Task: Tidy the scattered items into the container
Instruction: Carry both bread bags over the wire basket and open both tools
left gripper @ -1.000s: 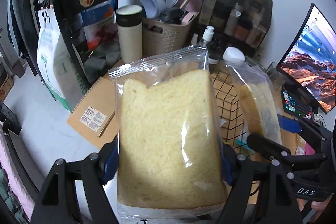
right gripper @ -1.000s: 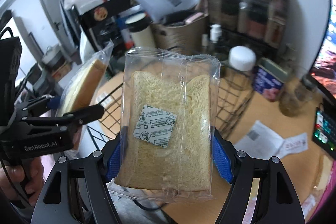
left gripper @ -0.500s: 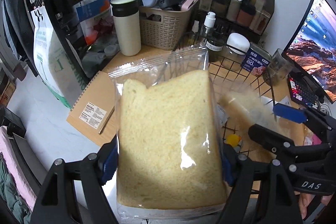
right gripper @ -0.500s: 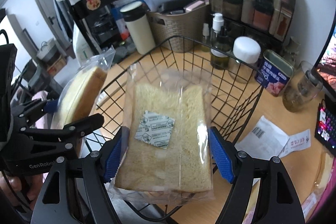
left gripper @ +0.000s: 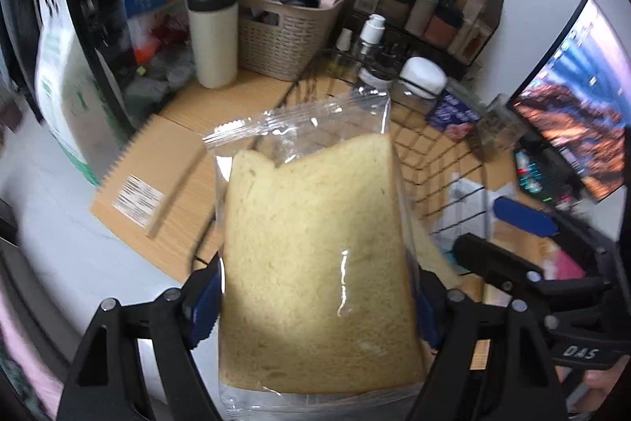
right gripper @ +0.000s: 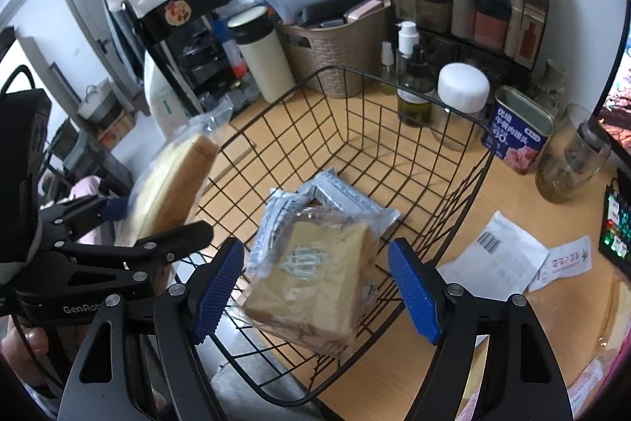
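Cluttered with jars, bottles and papers, a wooden desk [right gripper: 489, 208] carries a black wire basket [right gripper: 394, 81] that serves as the landmark for everything else. Inside the basket, on its wire floor, lies a bagged bread slice [right gripper: 315, 287] with a small printed sachet showing through the plastic; it rests tilted on top of some silver-grey wrapped packets [right gripper: 347, 196], also in the basket. The right gripper [right gripper: 315, 283] hangs above the basket's near rim with its blue pads [right gripper: 219, 287] spread apart on either side of that slice, clear of the bag and pinching nothing.

At the basket's left rim the left gripper [left gripper: 315, 306] pinches a second bagged bread slice [left gripper: 319, 263] by its side edges, the bag upright and filling most of the left wrist view, its crimped clear top above the bread. In the right wrist view this same bag [right gripper: 173, 184] hangs outside the basket's left wall, not yet over the opening.

Behind the basket stand a cream tumbler [right gripper: 264, 54], a woven tan bin [right gripper: 335, 50], a pump bottle [right gripper: 410, 81], a white-lidded jar [right gripper: 461, 93] and a blue tin [right gripper: 516, 129]. To the basket's right lie a glass jar [right gripper: 572, 156] and paper receipts [right gripper: 497, 255].
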### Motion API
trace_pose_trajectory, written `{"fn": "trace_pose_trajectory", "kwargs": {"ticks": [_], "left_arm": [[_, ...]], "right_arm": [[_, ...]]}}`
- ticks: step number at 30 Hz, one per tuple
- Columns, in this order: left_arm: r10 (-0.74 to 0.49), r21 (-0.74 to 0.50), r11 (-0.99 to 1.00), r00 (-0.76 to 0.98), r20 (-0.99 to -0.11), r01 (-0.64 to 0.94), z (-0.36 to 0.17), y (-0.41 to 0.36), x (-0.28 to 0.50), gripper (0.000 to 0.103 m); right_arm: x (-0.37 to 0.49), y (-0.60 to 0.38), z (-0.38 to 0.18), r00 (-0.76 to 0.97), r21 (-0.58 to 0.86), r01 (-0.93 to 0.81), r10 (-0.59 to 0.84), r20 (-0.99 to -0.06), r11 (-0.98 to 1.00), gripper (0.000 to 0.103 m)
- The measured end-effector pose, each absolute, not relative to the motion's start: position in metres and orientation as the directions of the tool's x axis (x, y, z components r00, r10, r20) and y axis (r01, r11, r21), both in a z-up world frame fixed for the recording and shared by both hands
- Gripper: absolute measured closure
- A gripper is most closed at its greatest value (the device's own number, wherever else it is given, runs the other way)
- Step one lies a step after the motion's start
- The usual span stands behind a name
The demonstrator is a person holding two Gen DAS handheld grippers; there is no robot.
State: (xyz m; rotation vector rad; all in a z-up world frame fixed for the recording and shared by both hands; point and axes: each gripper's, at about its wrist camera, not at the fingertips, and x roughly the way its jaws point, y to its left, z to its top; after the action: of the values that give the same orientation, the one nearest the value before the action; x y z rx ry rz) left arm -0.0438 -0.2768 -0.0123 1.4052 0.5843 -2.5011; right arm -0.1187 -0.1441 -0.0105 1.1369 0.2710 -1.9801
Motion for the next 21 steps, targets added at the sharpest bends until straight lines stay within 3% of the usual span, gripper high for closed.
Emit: {"fn": "trace_pose_trajectory", "kwargs": {"ticks": [2,8,21], "left_arm": [[0.035,-0.267,-0.89,-0.528,-0.849,0.37,-0.014,-0.277,-0.044,0.022],[-0.058,-0.198,-0.905,-0.57,-0.819,0.376,0.005,-0.27,-0.042,0.019],[-0.056,-0.185,-0.917,-0.572,-0.818,0.354,0.012,-0.259,-0.046,0.019]], "right_arm": [[-0.119,-0.142,-0.009,-0.26,0.201,0.738,-0.547,-0.796,-0.644,0.026],[-0.121,-0.136,-0.008,-0.273,0.193,0.732,-0.541,-0.796,-0.653,0.026],[-0.127,-0.108,0.004,-0.31,0.199,0.704,-0.547,-0.777,-0.682,0.026]]}}
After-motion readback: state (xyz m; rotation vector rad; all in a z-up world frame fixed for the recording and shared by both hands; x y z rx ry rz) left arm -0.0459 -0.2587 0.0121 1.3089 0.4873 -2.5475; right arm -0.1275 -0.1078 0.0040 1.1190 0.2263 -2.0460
